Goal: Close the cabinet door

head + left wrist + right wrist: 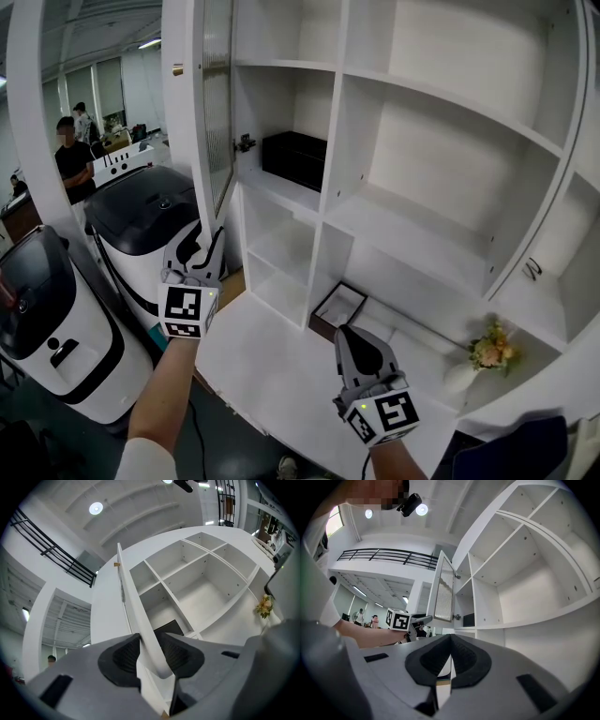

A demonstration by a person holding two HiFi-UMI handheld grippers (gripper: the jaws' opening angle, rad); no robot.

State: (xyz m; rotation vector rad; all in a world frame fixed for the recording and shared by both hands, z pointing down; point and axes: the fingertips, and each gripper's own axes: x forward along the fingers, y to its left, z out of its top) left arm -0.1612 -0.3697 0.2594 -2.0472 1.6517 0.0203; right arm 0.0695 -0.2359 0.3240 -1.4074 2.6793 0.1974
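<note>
- The door stands wide open. It sticks out from the left side of the cabinet, so the closing has hardly begun, if at all.
- The left gripper has the door's low edge between its jaws. In its own view the jaws are partly open, and the dark pads seem to press on both sides of the door.
- The right gripper is shut tight and holds nothing. It hangs over the low white ledge, well apart from the door.
- What I think is left: swing the door all the way round to the right until it lies flat on the front of the cabinet, then let go.
- The door is a tall, thin white frame. It has a pane of ribbed glass down the middle, with lines running up and down. A small gold knob sits on the frame's edge.
- A little dark hinge joins the door to the cabinet.
- The cabinet is smooth, white and hard, and it is cut into box shapes by flat shelves.
- A shiny black box sits on one shelf, just behind the door.
- Low down are a small open case and a white vase of soft-looking flowers.
- Both grippers are grey, with dark ridged pads that look like rubber.
</note>
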